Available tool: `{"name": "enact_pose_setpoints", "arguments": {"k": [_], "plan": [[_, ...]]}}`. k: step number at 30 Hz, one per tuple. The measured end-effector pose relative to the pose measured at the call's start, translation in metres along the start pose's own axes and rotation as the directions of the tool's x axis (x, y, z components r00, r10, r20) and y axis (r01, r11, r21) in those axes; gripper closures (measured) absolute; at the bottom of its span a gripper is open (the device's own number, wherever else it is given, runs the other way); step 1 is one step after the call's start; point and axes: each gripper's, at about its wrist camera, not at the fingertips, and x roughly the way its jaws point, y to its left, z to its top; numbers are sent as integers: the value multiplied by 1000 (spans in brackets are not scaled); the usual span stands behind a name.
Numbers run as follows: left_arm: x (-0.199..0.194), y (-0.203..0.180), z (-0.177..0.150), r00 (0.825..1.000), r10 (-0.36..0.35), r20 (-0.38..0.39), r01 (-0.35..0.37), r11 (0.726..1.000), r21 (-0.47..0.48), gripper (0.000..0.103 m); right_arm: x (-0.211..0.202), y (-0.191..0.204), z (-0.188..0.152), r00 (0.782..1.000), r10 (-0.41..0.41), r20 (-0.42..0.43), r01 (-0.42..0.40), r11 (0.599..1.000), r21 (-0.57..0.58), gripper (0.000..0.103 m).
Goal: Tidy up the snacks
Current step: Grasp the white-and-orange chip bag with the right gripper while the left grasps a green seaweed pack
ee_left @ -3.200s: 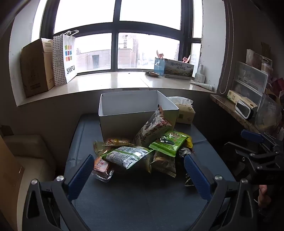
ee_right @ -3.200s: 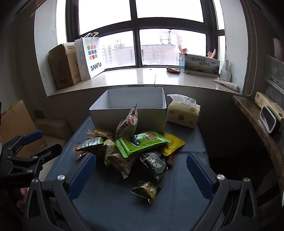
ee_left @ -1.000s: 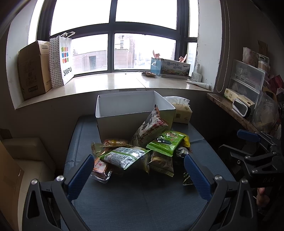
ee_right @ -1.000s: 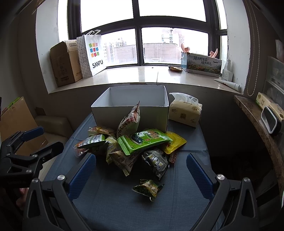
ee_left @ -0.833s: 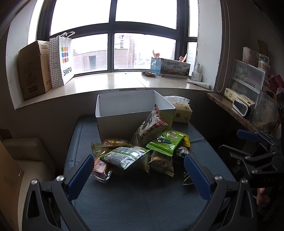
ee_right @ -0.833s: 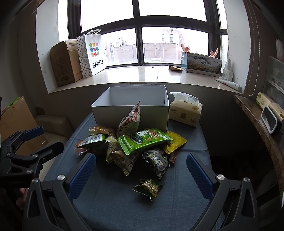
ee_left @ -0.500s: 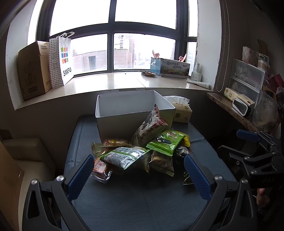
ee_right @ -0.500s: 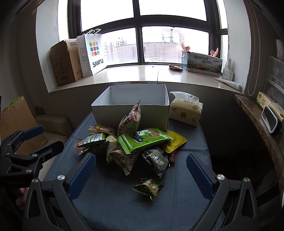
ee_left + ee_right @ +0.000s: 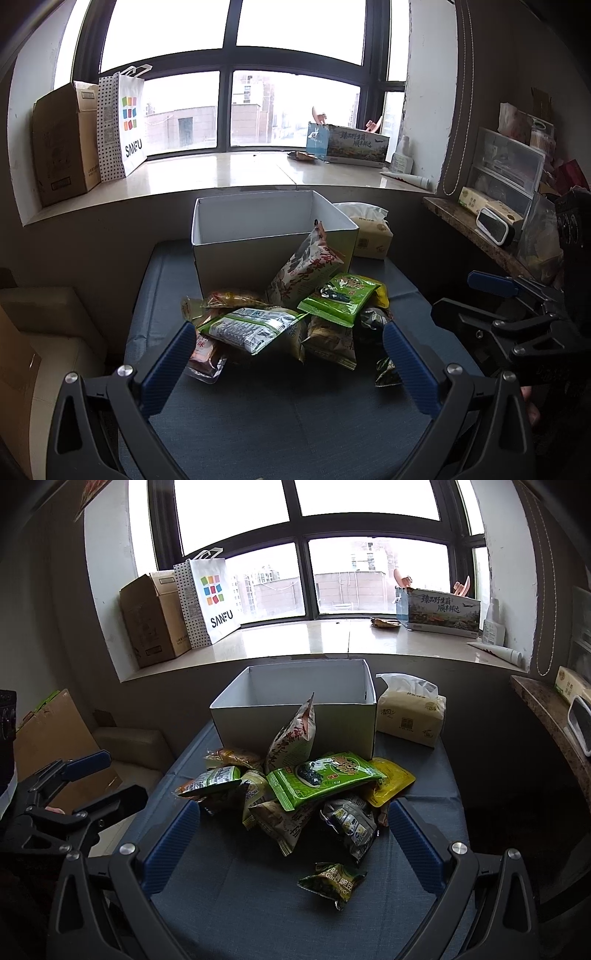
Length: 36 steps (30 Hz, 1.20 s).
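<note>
Left wrist view shows the left gripper [image 9: 288, 350] spread wide and empty, hovering short of the snack pile [image 9: 291, 317] on the blue table [image 9: 295, 417]; the right gripper [image 9: 293, 825] is likewise released and holding nothing, its fingers framing the same heap from the other side. The snacks lie in a loose stack just in front of the white box [image 9: 258, 236], which looks empty as far as its interior shows. A tall bag [image 9: 293, 738] leans against the box's front wall, a green pack [image 9: 323, 777] rests on top of the heap, a yellow pouch [image 9: 393, 781] pokes out beneath it, and a small green packet [image 9: 332, 880] lies alone, nearest the right gripper. The likely trouble is the stacking: pulling a lower packet would probably tip the green pack or topple the leaning bag, and crinkly film may slip from the pads or crush if pinched hard. Both grippers aimed at one pile could also collide. The pile's left side sits near the table's left edge, so a nudge there might push packets off toward the cardboard [image 9: 51, 734] below. A tissue pack [image 9: 410, 710] sits just right of the box, narrowing that side. Open room lies in the bare near stretch of table and above the box's open top, which seems the cleanest approach for dropping snacks in.
</note>
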Motion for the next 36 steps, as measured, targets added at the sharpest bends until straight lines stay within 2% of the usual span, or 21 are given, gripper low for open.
{"name": "enact_pose_setpoints", "arguments": {"k": [4,7,9,11,13,16,17,19,20,22,23,26,30,36], "plan": [[0,10,-5,999,15,45,-13,999,-33,0,57,-4,15,997,57,-42,-57,998,-2,0],[3,15,-7,999,15,30,-15,1000,-26,0,121,-12,29,988,70,-141,-59,995,80,0],[5,18,-8,1000,24,15,-24,1000,-19,0,154,-16,35,981,85,-173,-64,990,124,0],[8,22,-10,1000,19,-2,-19,1000,-20,0,180,-13,40,982,86,-167,-69,992,105,0],[10,25,-11,1000,16,-19,-17,1000,-17,0,201,-9,43,978,53,-200,-37,996,83,0],[11,27,-14,1000,7,-25,-7,1000,-14,0,221,-11,42,969,98,-226,-67,988,141,4],[12,28,-14,1000,1,-29,-2,1000,-16,0,224,-13,42,967,104,-232,-68,985,161,6],[14,29,-16,999,-6,-40,5,1000,-18,0,229,-16,40,968,102,-231,-61,982,179,26],[15,29,-17,999,-8,-45,8,1000,-19,0,232,-16,40,965,109,-238,-67,981,180,45],[17,31,-18,998,-28,-59,26,999,-27,0,232,-18,39,963,131,-236,-90,980,177,48],[18,32,-18,998,-34,-60,32,999,-33,0,232,-19,38,963,139,-230,-98,978,182,57],[19,32,-20,998,-38,-58,36,999,-25,0,228,-22,37,965,135,-226,-93,979,184,64],[23,32,-21,998,-30,-58,30,1000,0,0,209,-21,40,974,128,-186,-101,984,147,67],[40,38,-25,993,-66,-96,65,998,-14,0,133,-35,52,992,129,-1,-127,980,152,67]]}}
